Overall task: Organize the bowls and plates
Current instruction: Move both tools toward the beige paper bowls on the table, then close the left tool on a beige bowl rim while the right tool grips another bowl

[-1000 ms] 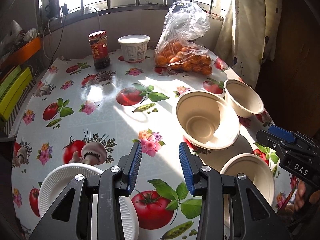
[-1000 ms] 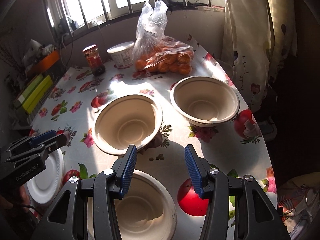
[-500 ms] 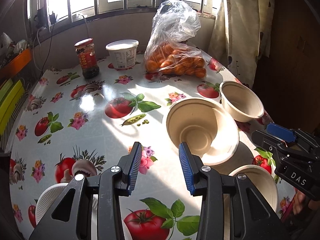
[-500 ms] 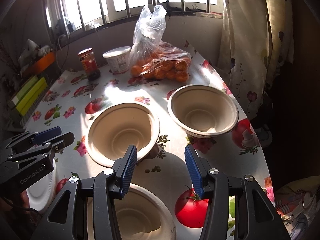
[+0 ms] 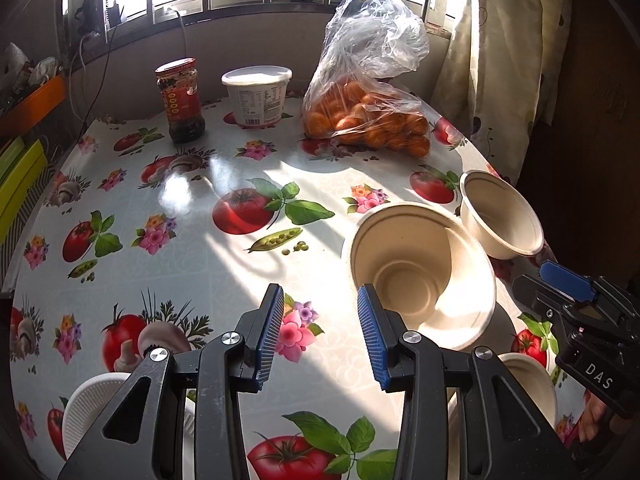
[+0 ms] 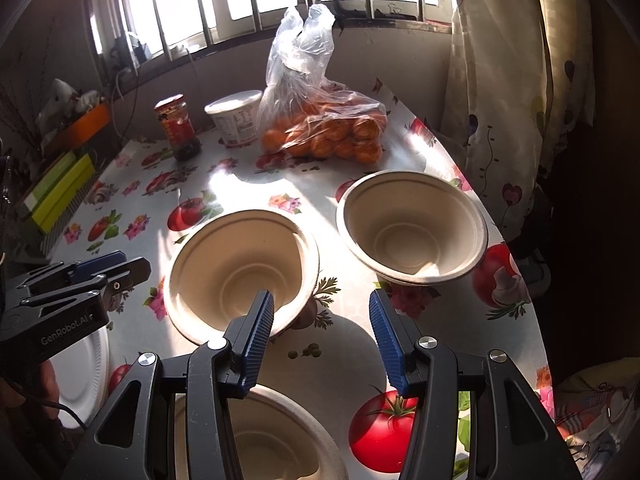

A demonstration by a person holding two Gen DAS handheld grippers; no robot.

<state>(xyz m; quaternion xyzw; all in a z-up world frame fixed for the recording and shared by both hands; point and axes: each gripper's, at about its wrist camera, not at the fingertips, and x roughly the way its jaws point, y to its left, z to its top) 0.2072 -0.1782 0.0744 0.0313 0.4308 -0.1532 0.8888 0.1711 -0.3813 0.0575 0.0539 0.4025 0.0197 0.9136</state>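
Observation:
Three beige paper bowls stand on the flowered tablecloth: a middle bowl [image 5: 420,276] [image 6: 240,272], a far bowl [image 5: 500,216] [image 6: 412,228] near the right edge, and a near bowl [image 5: 528,384] [image 6: 272,440] partly hidden under the gripper bodies. A white paper plate [image 5: 92,400] [image 6: 84,368] lies at the near left. My left gripper [image 5: 322,334] [image 6: 128,266] is open and holds nothing, just left of the middle bowl's near rim. My right gripper [image 6: 322,340] [image 5: 560,280] is also open and holds nothing, above the near bowl and between the other two.
At the back stand a red-labelled jar [image 5: 180,100], a white lidded tub [image 5: 256,96] and a clear bag of oranges [image 5: 368,120]. A curtain [image 6: 500,80] hangs past the table's right edge [image 6: 532,320]. Green and orange boxes [image 6: 60,184] sit at the left.
My left gripper has moved forward and to the right toward the middle bowl, so the white plate has slid low in its view. The right gripper has barely shifted. Both stay open.

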